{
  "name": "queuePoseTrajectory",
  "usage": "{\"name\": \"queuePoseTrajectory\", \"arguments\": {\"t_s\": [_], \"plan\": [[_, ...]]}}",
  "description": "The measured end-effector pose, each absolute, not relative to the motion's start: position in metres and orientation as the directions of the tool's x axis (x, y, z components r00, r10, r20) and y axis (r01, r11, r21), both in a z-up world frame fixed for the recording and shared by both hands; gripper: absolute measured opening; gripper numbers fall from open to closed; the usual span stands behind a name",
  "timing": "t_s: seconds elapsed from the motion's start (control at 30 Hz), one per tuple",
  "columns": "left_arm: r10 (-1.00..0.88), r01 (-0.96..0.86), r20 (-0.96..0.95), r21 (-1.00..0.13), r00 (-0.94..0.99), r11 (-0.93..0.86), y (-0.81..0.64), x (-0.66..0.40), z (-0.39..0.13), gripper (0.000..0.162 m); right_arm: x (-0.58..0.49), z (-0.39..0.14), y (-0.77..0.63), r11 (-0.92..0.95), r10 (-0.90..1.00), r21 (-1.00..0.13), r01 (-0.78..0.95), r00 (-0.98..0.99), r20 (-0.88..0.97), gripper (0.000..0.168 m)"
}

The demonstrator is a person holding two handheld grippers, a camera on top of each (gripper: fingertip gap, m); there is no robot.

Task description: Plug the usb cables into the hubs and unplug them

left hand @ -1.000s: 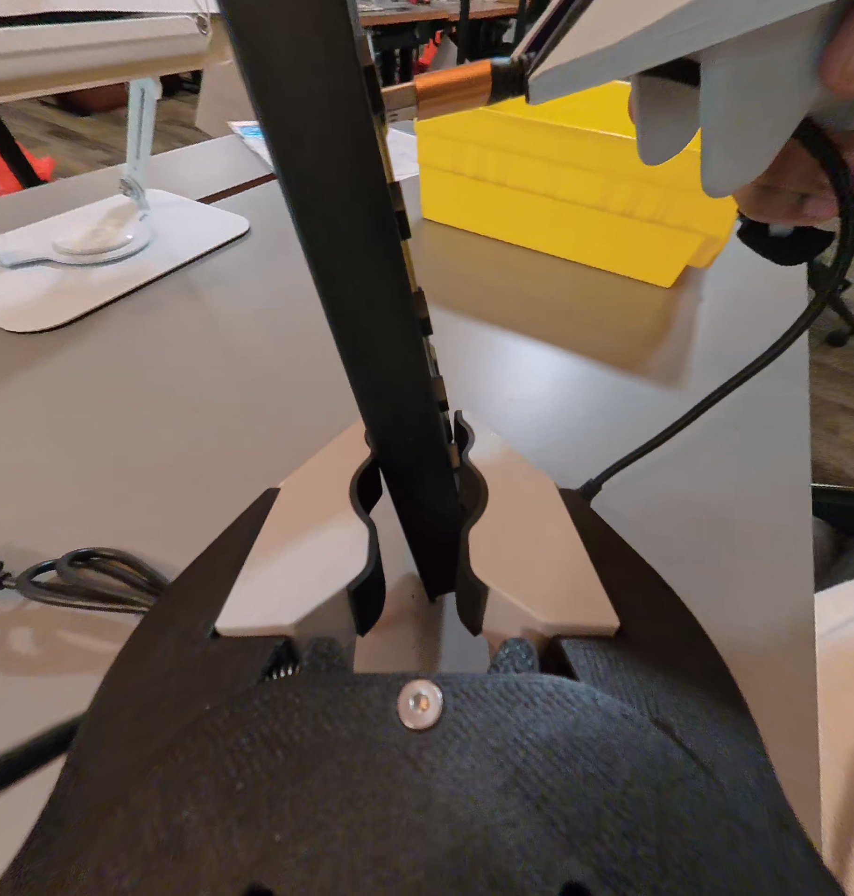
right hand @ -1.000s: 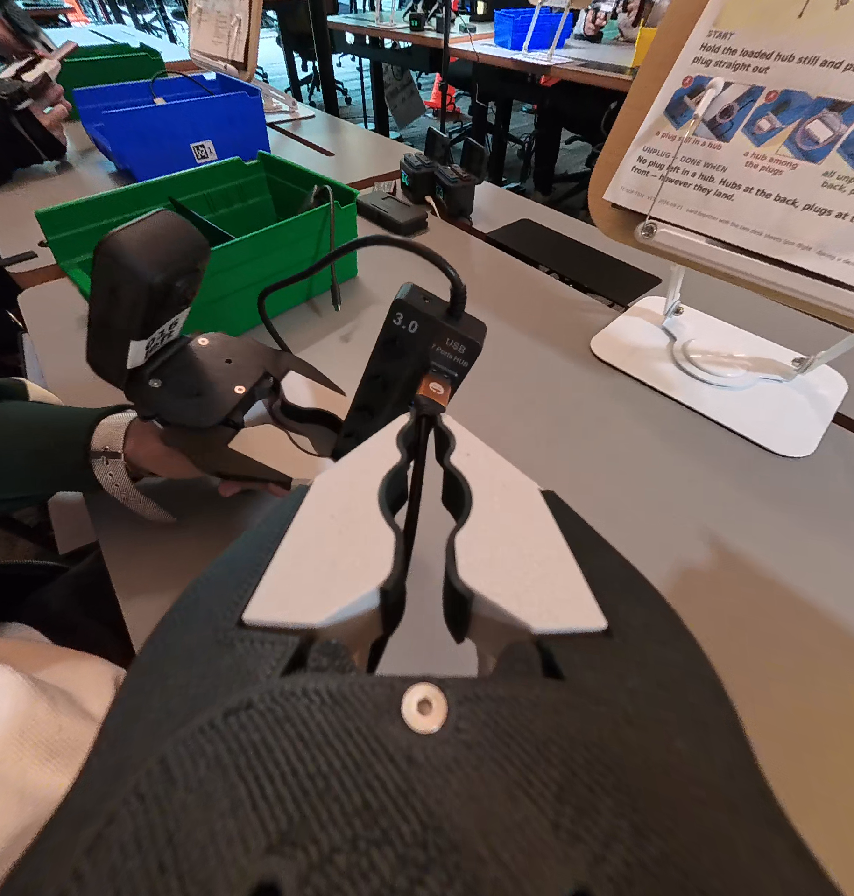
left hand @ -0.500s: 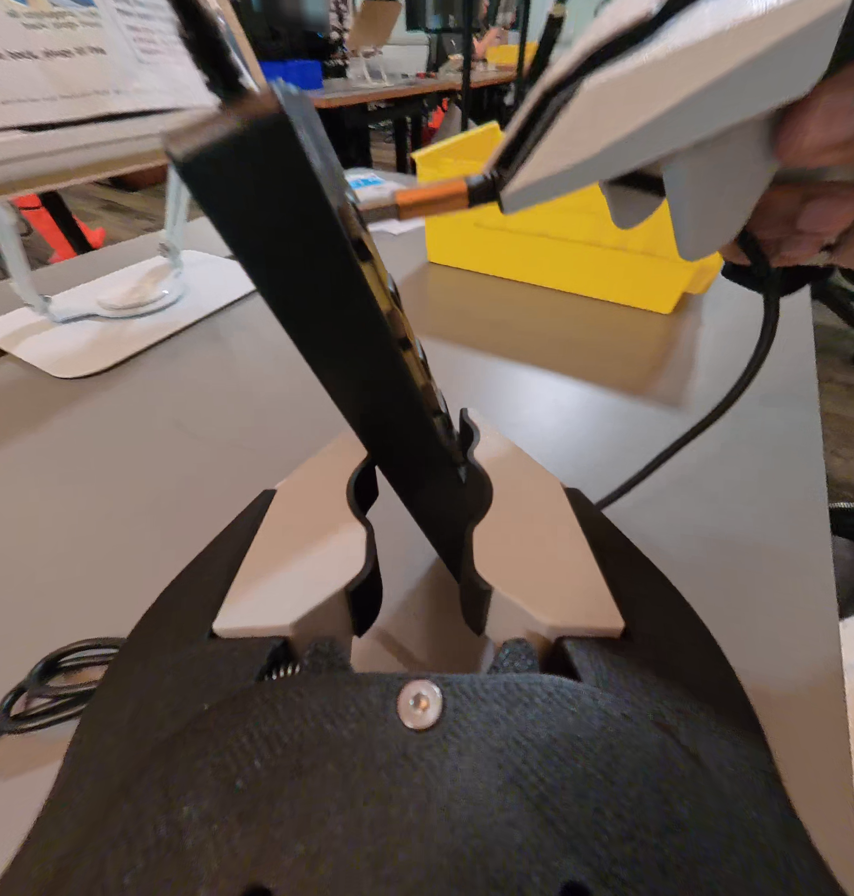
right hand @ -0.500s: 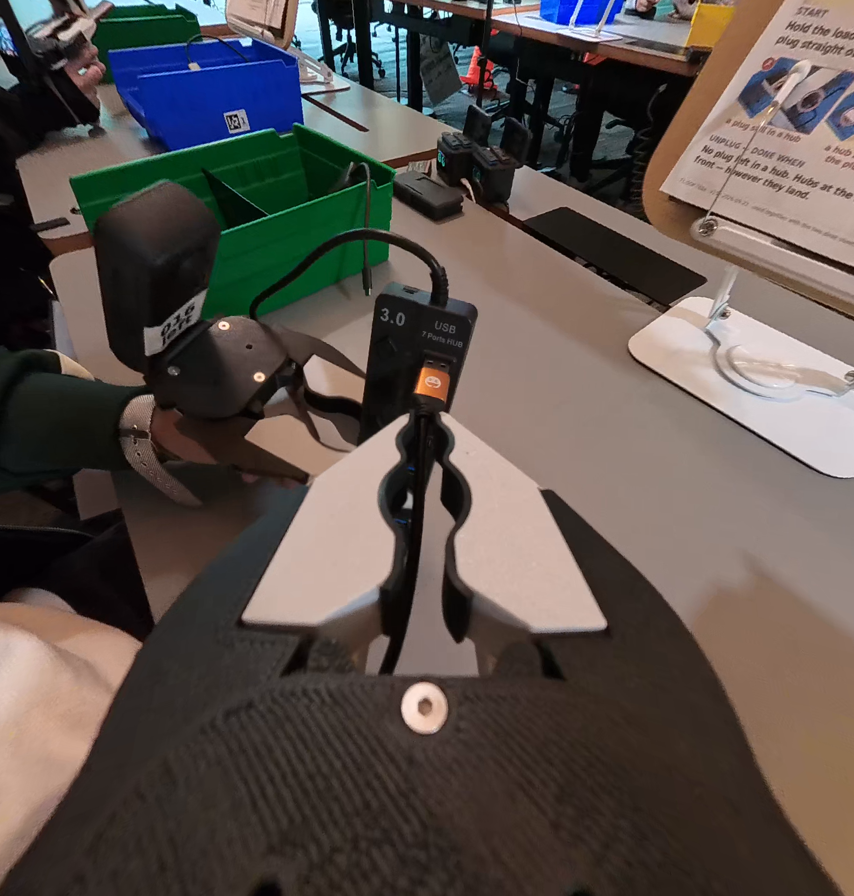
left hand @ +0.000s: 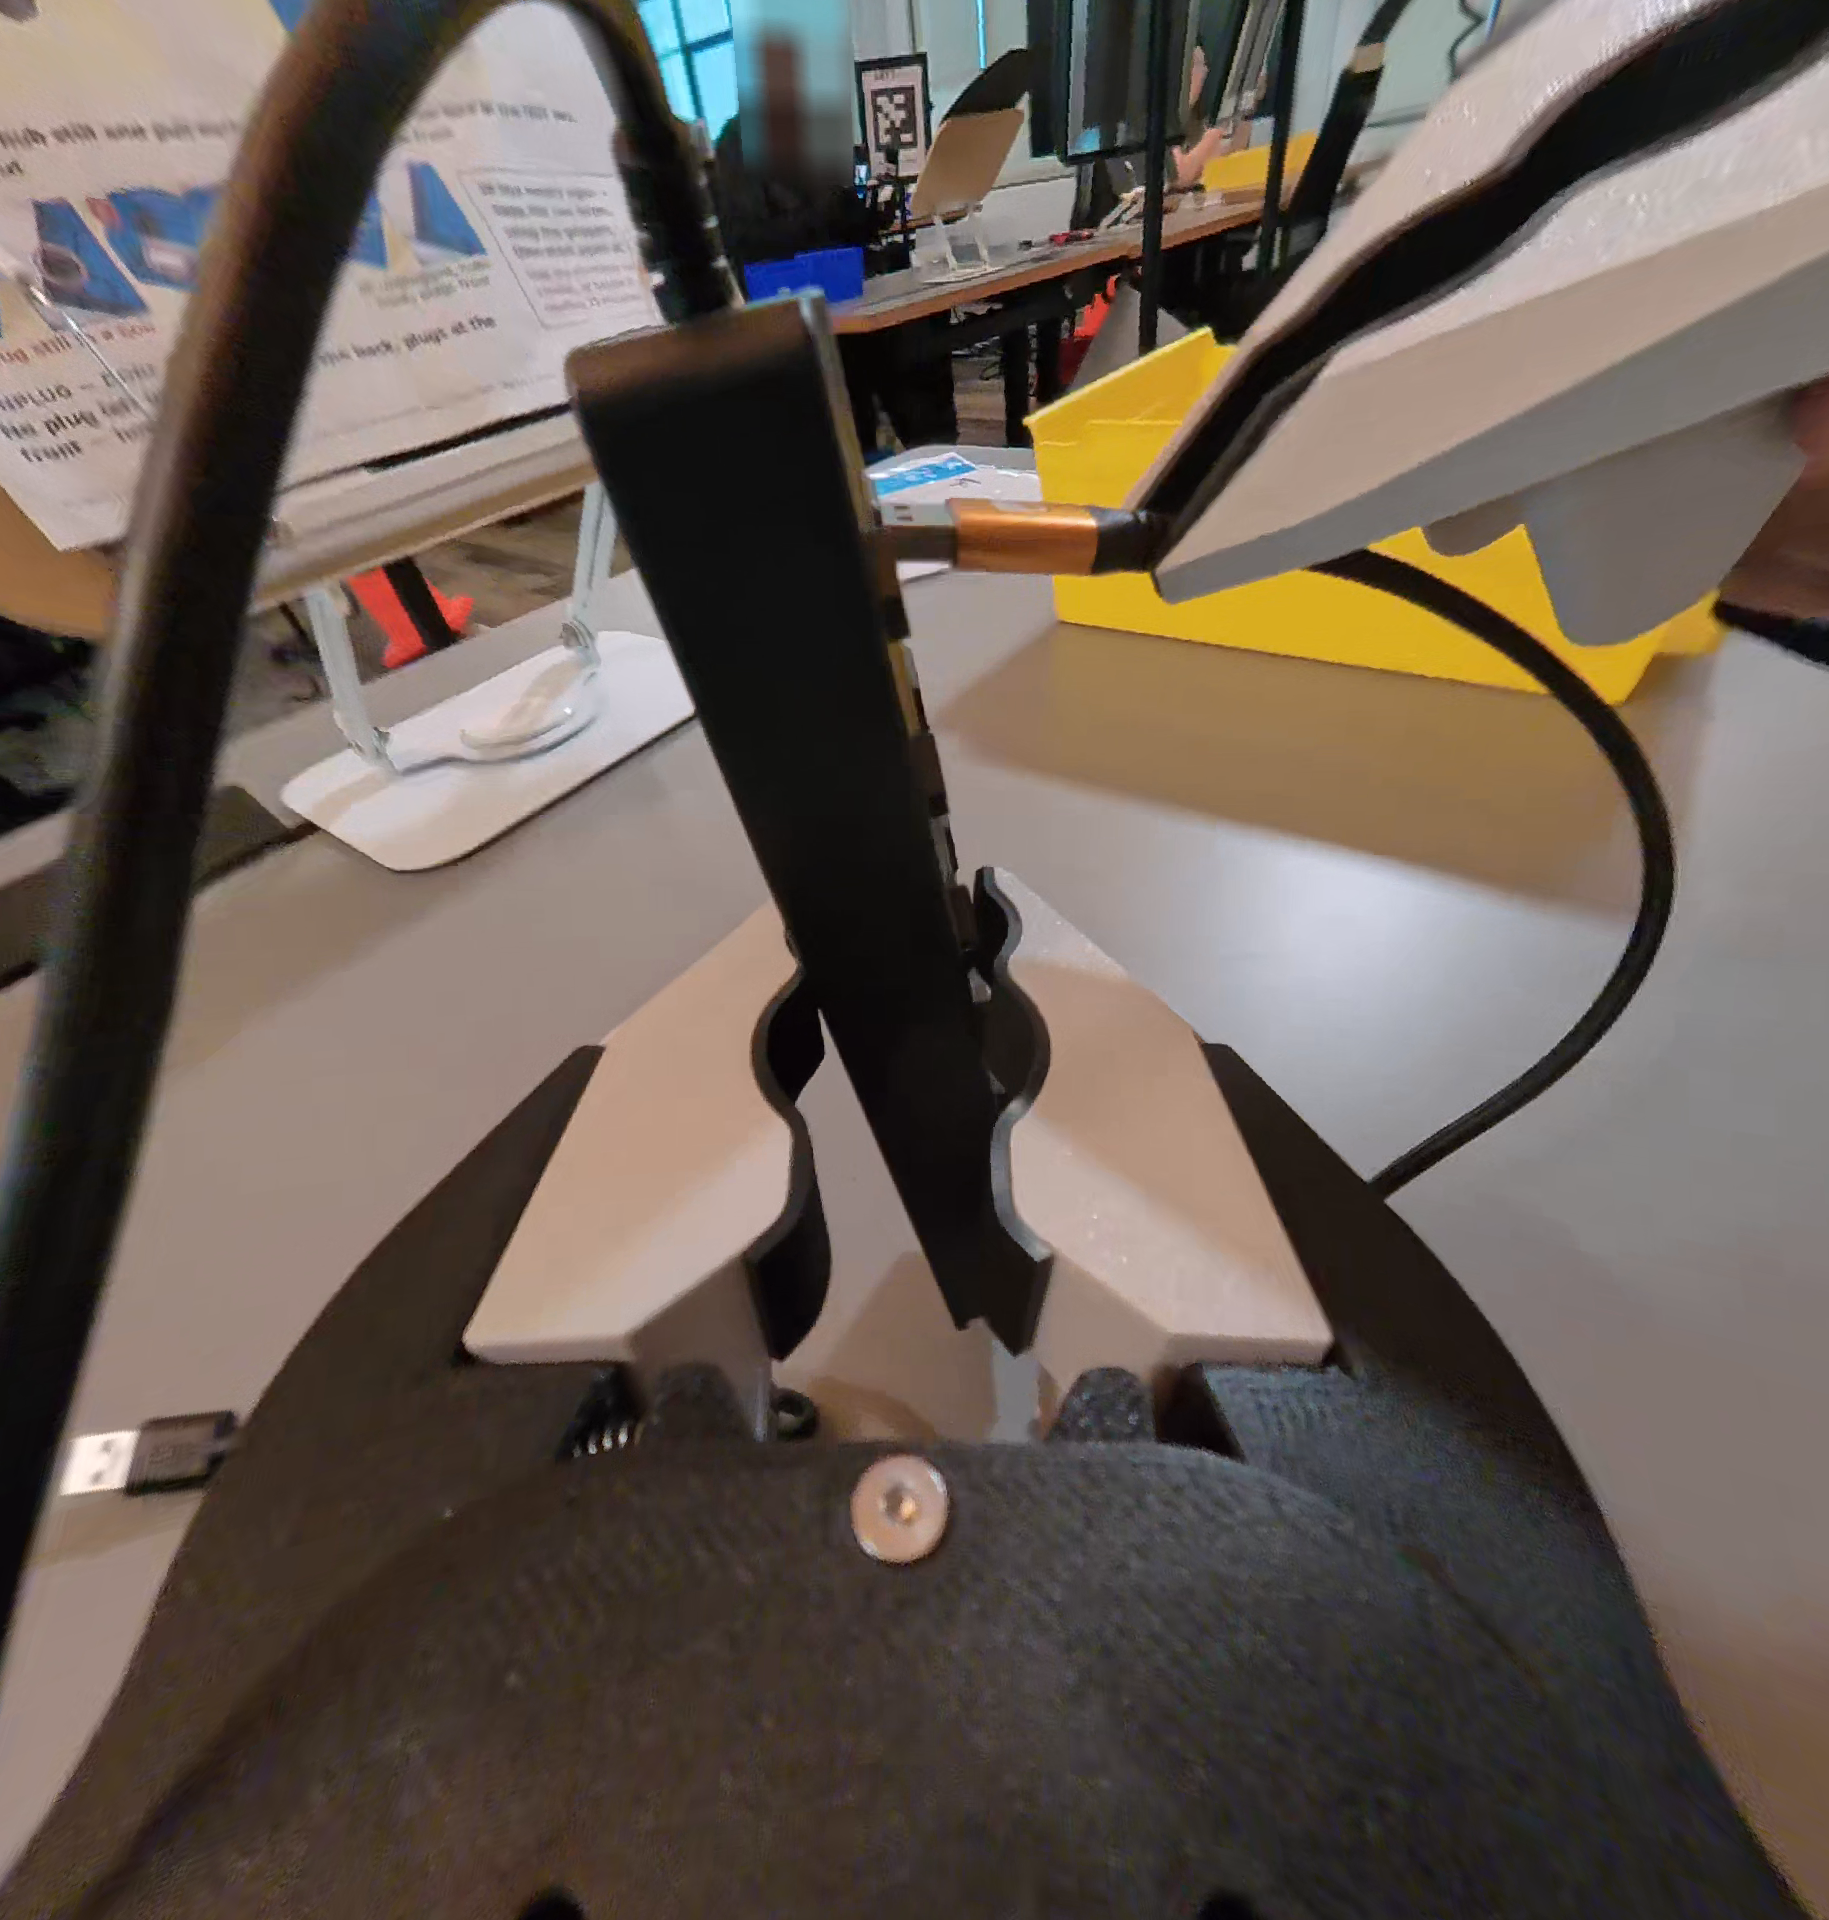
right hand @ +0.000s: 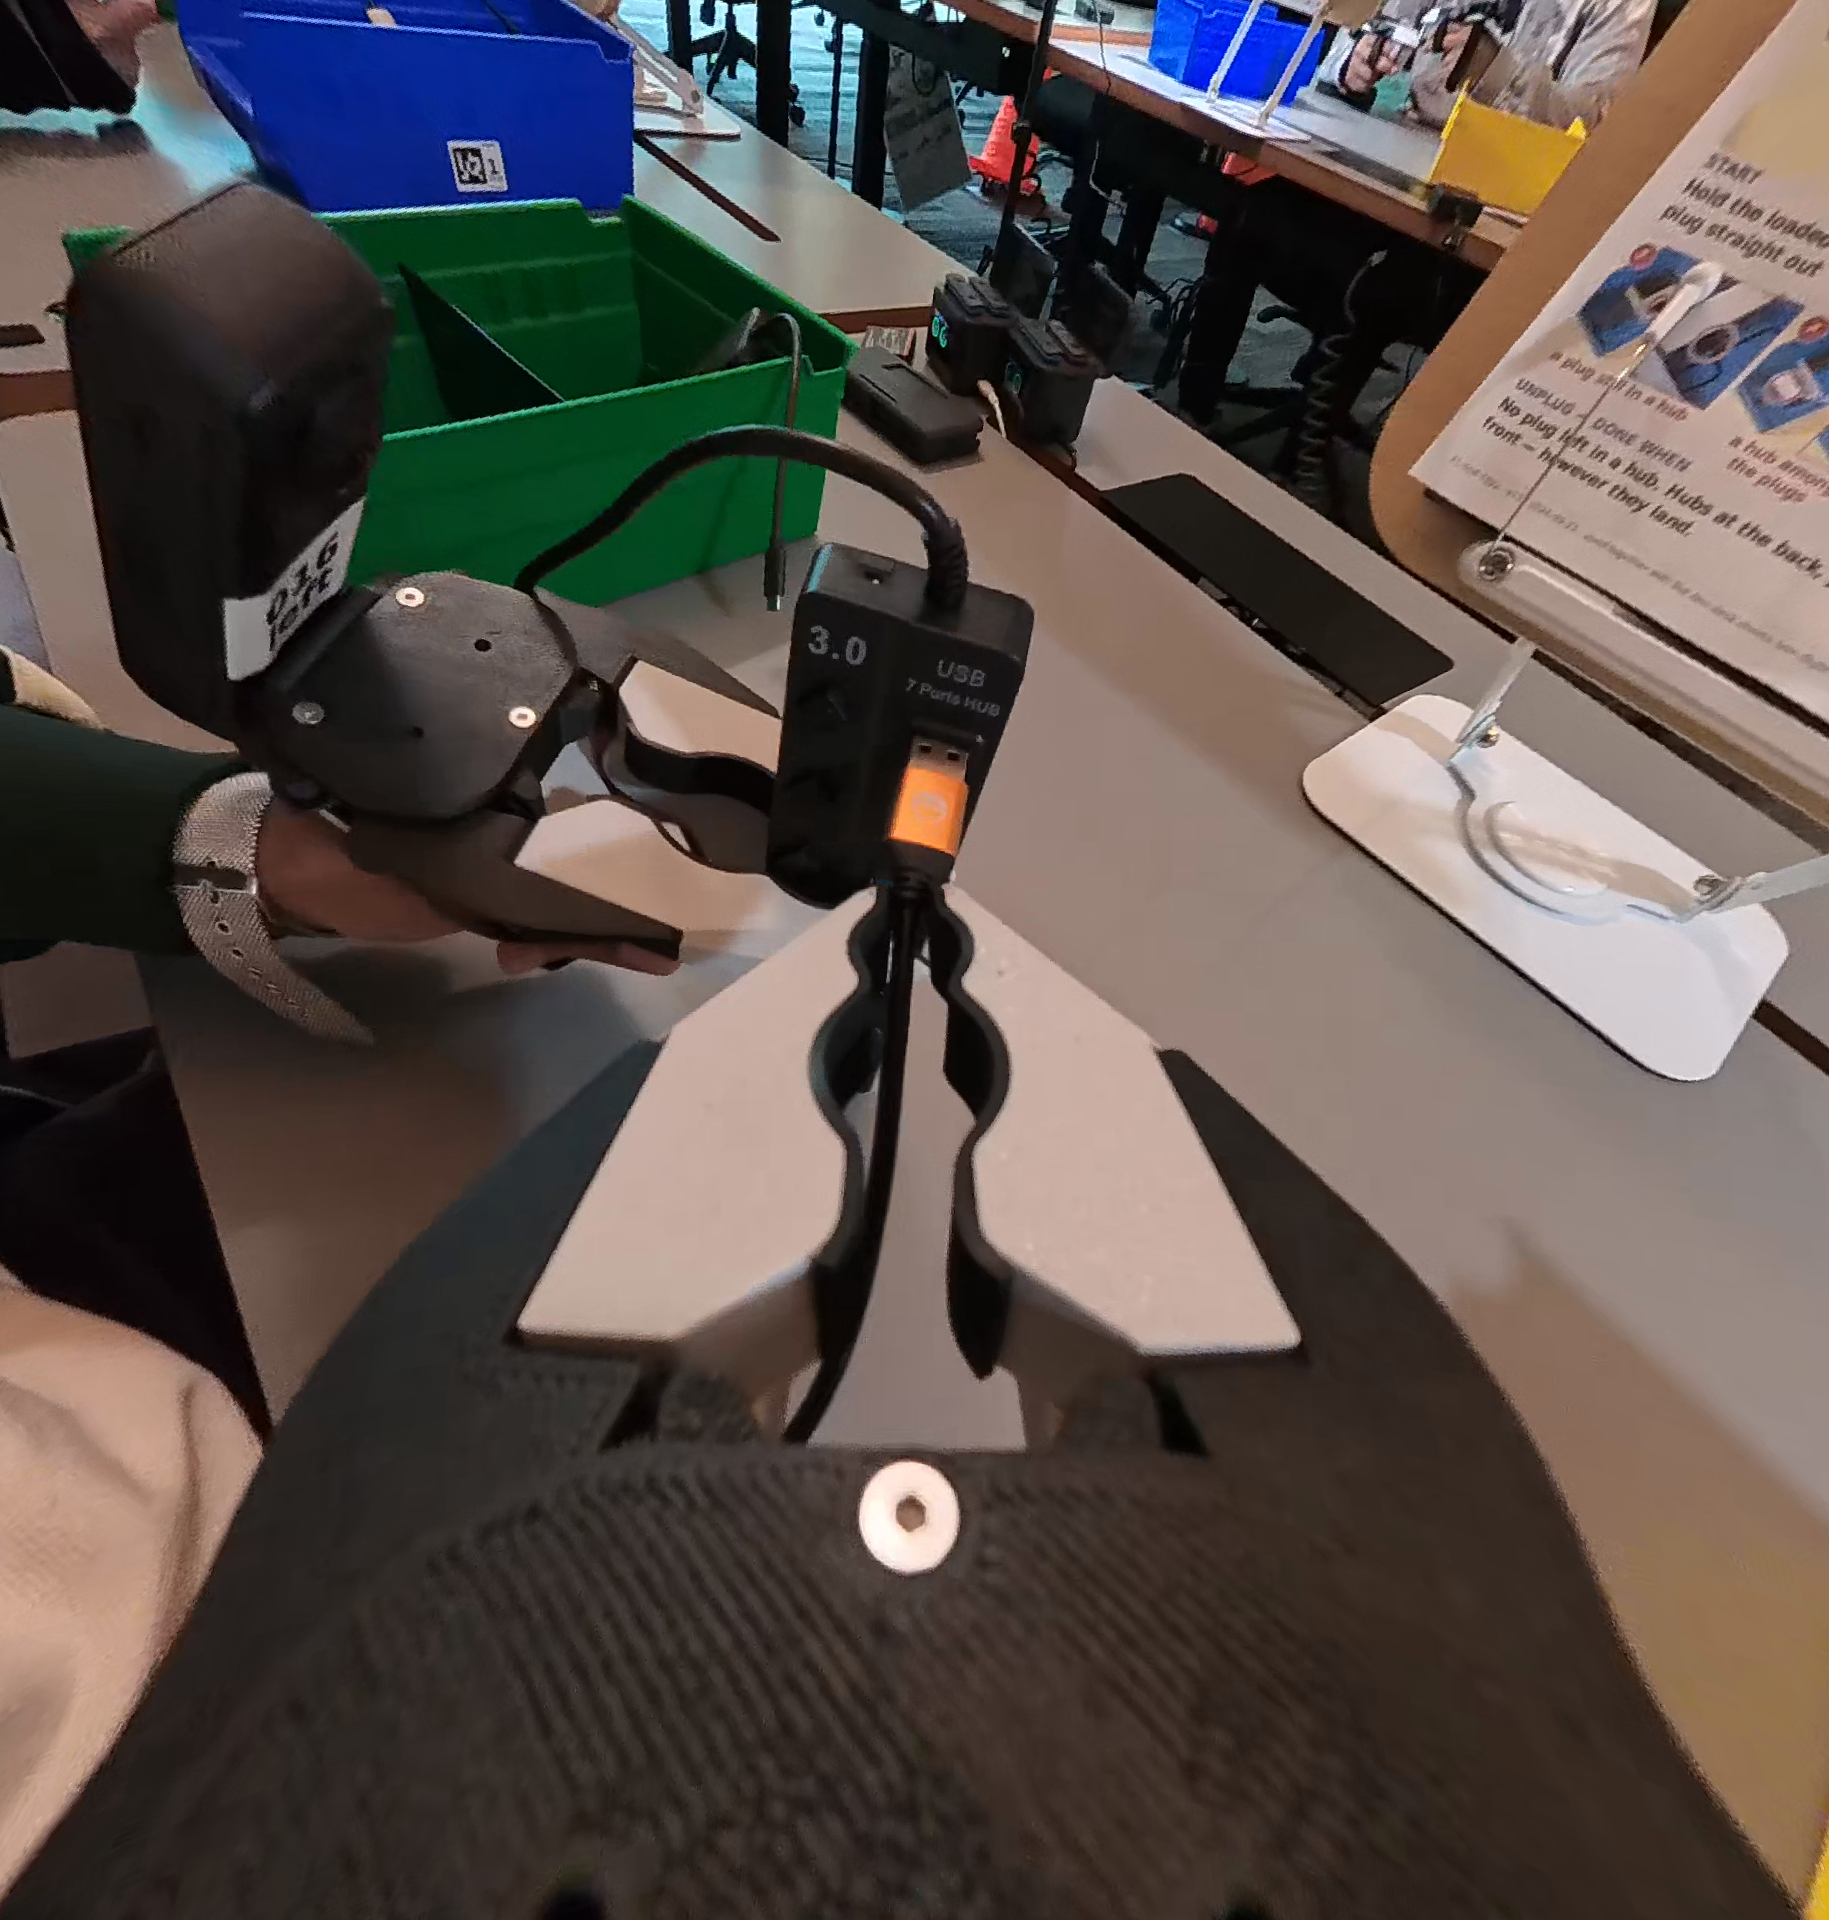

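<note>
Item 1, my left gripper (left hand: 894, 1101): jaws closed onto the lower end of the long black plastic USB hub (left hand: 785, 727). I hold it clear of the grey tabletop (left hand: 1305, 935), standing nearly upright with its top leaning a little to the left in the left wrist view. Its thick black lead (left hand: 151, 727) leaves the top end and arches over to the left.

Item 2, my right gripper (right hand: 905, 935): jaws nearly closed, pinching the thin black cable (right hand: 884, 1143) just behind the orange metal-tipped USB plug (right hand: 925, 805), which sticks out ahead of the fingertips.

Item 3, governing relation: the hub's long axis runs up and down; the plug's long axis runs crosswise to it, pointing at the port face. From the left wrist view the plug comes in from the right, roughly level, and its silver tip meets the hub's edge at the topmost port. How deep it sits I cannot tell; much of the silver shell is exposed, so I judge it at most partly seated.

Item 4, coming move: the right gripper is the one to travel, straight along the plug's own axis, while the left braces the hub against tilting.

Item 5, surroundings: green plastic bin (right hand: 598, 436) behind the left gripper, yellow plastic bin (left hand: 1305, 613) beyond the right, a white-based stand (right hand: 1544, 883) holding an instruction sheet.
</note>
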State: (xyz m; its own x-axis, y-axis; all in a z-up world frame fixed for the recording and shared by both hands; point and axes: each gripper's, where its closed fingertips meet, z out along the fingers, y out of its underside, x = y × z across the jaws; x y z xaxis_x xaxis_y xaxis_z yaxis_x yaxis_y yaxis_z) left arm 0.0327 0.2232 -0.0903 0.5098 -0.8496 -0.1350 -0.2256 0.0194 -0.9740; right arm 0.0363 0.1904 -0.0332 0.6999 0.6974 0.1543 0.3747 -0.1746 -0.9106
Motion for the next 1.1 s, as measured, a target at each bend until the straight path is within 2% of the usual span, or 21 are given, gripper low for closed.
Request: {"name": "queuePoseTrajectory", "arguments": {"t_s": [0.13, 0.33, 0.5, 0.7, 0.77, 0.9, 1.0, 1.1], "plan": [[-0.825, -0.275, -0.239, -0.956, 0.512, 0.106, 0.224, 0.032, -0.087, 0.026, 0.037, -0.031, 0.188, -0.177, 0.709, -0.909, 0.378, 0.689, 0.148, 0.005], [-0.809, -0.347, -0.31, -0.927, 0.5, 0.141, 0.224, 0.03, -0.09, 0.027, 0.035, -0.021, 0.185, -0.125, 0.724, -0.937, 0.326, 0.676, 0.138, 0.005], [-0.831, -0.334, -0.289, -0.933, 0.476, 0.133, 0.219, 0.034, -0.091, 0.027, 0.036, -0.023, 0.185, -0.16, 0.745, -0.946, 0.281, 0.663, 0.071, 0.005], [-0.826, -0.349, -0.296, -0.928, 0.48, 0.129, 0.22, 0.033, -0.092, 0.028, 0.037, -0.025, 0.187, -0.142, 0.736, -0.944, 0.297, 0.67, 0.1, 0.005], [-0.846, -0.319, -0.239, -0.944, 0.477, 0.087, 0.219, 0.034, -0.093, 0.028, 0.036, -0.025, 0.188, -0.137, 0.733, -0.947, 0.29, 0.673, 0.1, 0.005], [-0.873, -0.157, 0.034, -0.98, 0.487, -0.126, 0.223, 0.033, -0.091, 0.021, 0.03, -0.027, 0.189, -0.141, 0.743, -0.952, 0.271, 0.665, 0.079, 0.007], [-0.863, -0.097, 0.122, -0.976, 0.49, -0.193, 0.23, 0.027, -0.088, 0.02, 0.026, -0.033, 0.189, -0.158, 0.743, -0.945, 0.285, 0.665, 0.077, 0.02], [-0.863, -0.066, 0.182, -0.968, 0.471, -0.241, 0.229, 0.028, -0.088, 0.021, 0.025, -0.039, 0.191, -0.148, 0.736, -0.934, 0.326, 0.667, 0.116, 0.023]]}}
